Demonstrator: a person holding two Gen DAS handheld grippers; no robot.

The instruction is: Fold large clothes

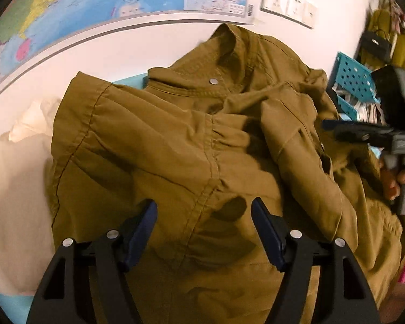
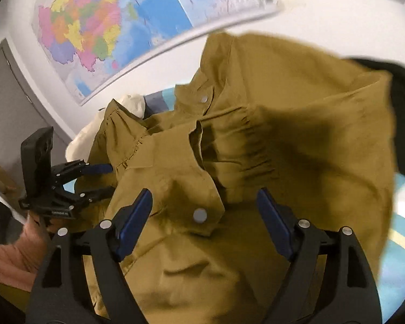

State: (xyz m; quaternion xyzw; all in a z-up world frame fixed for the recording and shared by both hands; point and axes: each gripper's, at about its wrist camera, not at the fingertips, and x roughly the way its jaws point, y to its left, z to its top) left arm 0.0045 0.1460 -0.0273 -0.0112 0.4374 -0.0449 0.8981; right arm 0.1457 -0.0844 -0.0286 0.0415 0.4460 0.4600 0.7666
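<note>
The olive jacket (image 1: 191,145) lay rumpled on a blue surface, sleeves folded inward. The left gripper (image 1: 203,229) and right gripper (image 2: 203,221) both hovered open and empty; next probably came gripping the hem.

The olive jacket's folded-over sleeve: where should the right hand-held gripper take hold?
At the snap-buttoned cuff of the olive jacket, coming from its near edge. The cuff lies flat on top, free-ended, directly between the open right hand-held gripper, so it probably lifts cleanly.

Olive-brown jacket (image 1: 191,145), multicoloured map (image 1: 75,8), cream cloth (image 1: 16,189).
</note>
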